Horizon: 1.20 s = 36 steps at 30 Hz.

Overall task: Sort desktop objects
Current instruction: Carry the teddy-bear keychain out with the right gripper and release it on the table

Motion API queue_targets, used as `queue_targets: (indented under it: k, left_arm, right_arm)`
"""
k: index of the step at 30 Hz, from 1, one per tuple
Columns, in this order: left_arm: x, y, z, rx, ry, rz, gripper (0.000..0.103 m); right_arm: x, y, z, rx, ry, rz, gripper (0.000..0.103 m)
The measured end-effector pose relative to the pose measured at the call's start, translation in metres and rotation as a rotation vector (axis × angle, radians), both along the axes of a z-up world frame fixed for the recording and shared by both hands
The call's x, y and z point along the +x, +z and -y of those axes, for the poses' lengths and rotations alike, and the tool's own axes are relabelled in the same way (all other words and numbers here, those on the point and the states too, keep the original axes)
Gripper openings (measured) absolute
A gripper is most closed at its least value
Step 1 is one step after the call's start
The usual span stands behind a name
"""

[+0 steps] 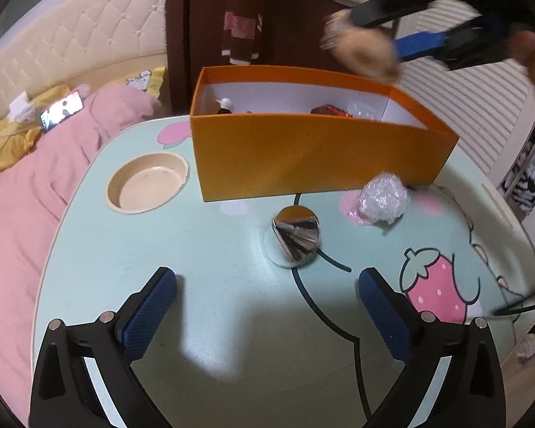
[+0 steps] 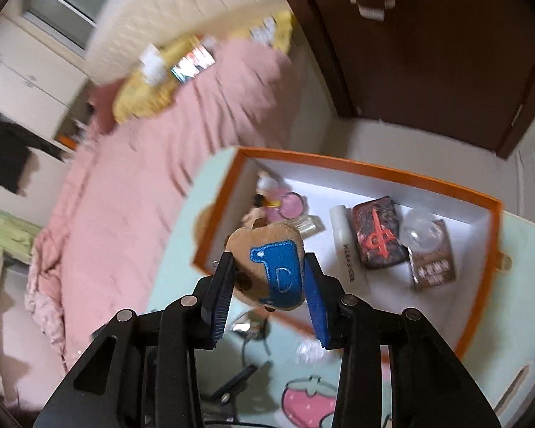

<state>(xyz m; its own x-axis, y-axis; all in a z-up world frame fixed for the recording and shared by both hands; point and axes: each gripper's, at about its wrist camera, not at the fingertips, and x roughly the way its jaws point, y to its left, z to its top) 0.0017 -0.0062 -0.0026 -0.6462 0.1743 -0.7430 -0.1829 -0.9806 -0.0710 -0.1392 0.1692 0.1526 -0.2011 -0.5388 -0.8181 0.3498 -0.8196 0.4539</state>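
Blue-padded fingers of the left gripper [image 1: 267, 285] stand wide apart over the mint-green table [image 1: 160, 249], with nothing between them. Just beyond the fingertips, a small shiny metallic object [image 1: 296, 237] rests on the tabletop; farther on and to its right lies a crumpled ball of clear plastic wrap [image 1: 383, 199], close to the near wall of the orange box [image 1: 317, 157]. A round recessed cup holder [image 1: 148, 182] sits left of the box. In the upper right of the left wrist view, the right gripper [image 1: 385, 41] appears blurred above the box's far corner. Seen from the right wrist, the right gripper [image 2: 267, 278] is clamped on a tan plush toy with a blue patch [image 2: 267, 267], its two pads pressing the toy's sides, and the toy hangs above the near-left rim of the orange box [image 2: 374, 169]. Inside the box lie a pink compact [image 2: 290, 207], a white tube [image 2: 346, 246], a dark packet with red markings [image 2: 378, 232], a clear plastic ball [image 2: 421, 232] and a brown packet [image 2: 433, 264]. Beside the table lies a pink blanket [image 2: 142, 196].
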Motion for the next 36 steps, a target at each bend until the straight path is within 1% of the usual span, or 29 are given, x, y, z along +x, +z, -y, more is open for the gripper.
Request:
queue_targets:
  k: [1, 3, 7, 8, 10, 12, 14, 16, 17, 18, 19, 20, 21, 22, 25, 28, 30, 31, 33, 35, 36]
  left_arm:
    - [0.0, 0.0, -0.002, -0.015, -0.001, 0.002, 0.102]
    - [-0.001, -0.001, -0.004, -0.042, -0.003, 0.007, 0.102]
    - [-0.002, 0.0, -0.003, -0.053, 0.018, 0.011, 0.102]
    - [-0.002, 0.0, -0.002, -0.053, 0.026, 0.012, 0.102]
    - [-0.003, 0.0, -0.001, -0.055, 0.04, 0.015, 0.102]
    - [-0.003, 0.001, -0.001, -0.055, 0.046, 0.017, 0.102]
    - [-0.003, 0.001, -0.001, -0.056, 0.047, 0.017, 0.102]
    - [-0.002, 0.001, 0.0, -0.056, 0.052, 0.016, 0.102]
    - [-0.002, 0.001, 0.0, -0.056, 0.054, 0.016, 0.102]
    - [-0.002, 0.001, 0.0, -0.056, 0.057, 0.015, 0.102]
    - [-0.002, 0.001, 0.0, -0.055, 0.06, 0.016, 0.102]
    - [-0.001, 0.001, 0.0, -0.055, 0.064, 0.016, 0.102]
    - [-0.001, 0.001, 0.001, -0.054, 0.068, 0.017, 0.102]
    - [-0.001, 0.001, 0.001, -0.054, 0.073, 0.018, 0.102]
    - [-0.003, 0.003, 0.004, -0.046, 0.087, 0.031, 0.102]
    - [-0.005, 0.006, 0.008, -0.033, 0.082, 0.063, 0.102]
    - [-0.008, 0.01, 0.01, -0.022, 0.083, 0.117, 0.102]
    - [-0.011, 0.014, 0.013, -0.001, 0.083, 0.15, 0.102]
    - [-0.016, 0.031, 0.021, 0.088, 0.094, 0.181, 0.102]
    - [-0.025, 0.052, 0.025, 0.171, 0.098, 0.182, 0.102]
    - [-0.032, 0.064, 0.026, 0.197, 0.093, 0.18, 0.102]
  right_arm:
    - [0.011, 0.005, -0.008, -0.01, -0.001, -0.015, 0.04]
    - [0.031, 0.002, -0.022, -0.013, -0.008, -0.019, 0.04]
    - [0.061, -0.029, -0.041, -0.056, -0.03, 0.084, 0.04]
    - [0.067, -0.037, -0.042, -0.052, -0.034, 0.099, 0.04]
    - [0.078, -0.057, -0.042, -0.004, -0.045, 0.109, 0.04]
    - [0.084, -0.073, -0.047, 0.022, -0.053, 0.122, 0.04]
    - [0.085, -0.086, -0.05, 0.031, -0.071, 0.126, 0.045]
    - [0.085, -0.092, -0.053, 0.028, -0.099, 0.108, 0.047]
    - [0.086, -0.093, -0.055, 0.014, -0.119, 0.094, 0.049]
    - [0.086, -0.091, -0.058, -0.022, -0.138, 0.075, 0.05]
    - [0.088, -0.088, -0.061, -0.06, -0.146, 0.057, 0.056]
    - [0.089, -0.085, -0.063, -0.087, -0.15, 0.04, 0.069]
    - [0.091, -0.08, -0.066, -0.11, -0.157, 0.015, 0.075]
    - [0.095, -0.075, -0.069, -0.128, -0.163, -0.023, 0.078]
    - [0.103, -0.065, -0.073, -0.131, -0.152, -0.128, 0.078]
    - [0.11, -0.066, -0.082, -0.097, -0.224, -0.253, 0.078]
    - [0.113, -0.072, -0.09, -0.076, -0.285, -0.304, 0.078]
    - [0.113, -0.076, -0.094, -0.082, -0.308, -0.31, 0.078]
    - [0.113, -0.086, -0.102, -0.102, -0.348, -0.312, 0.078]
    - [0.113, -0.092, -0.109, -0.135, -0.375, -0.303, 0.078]
    - [0.113, -0.095, -0.113, -0.16, -0.389, -0.296, 0.078]
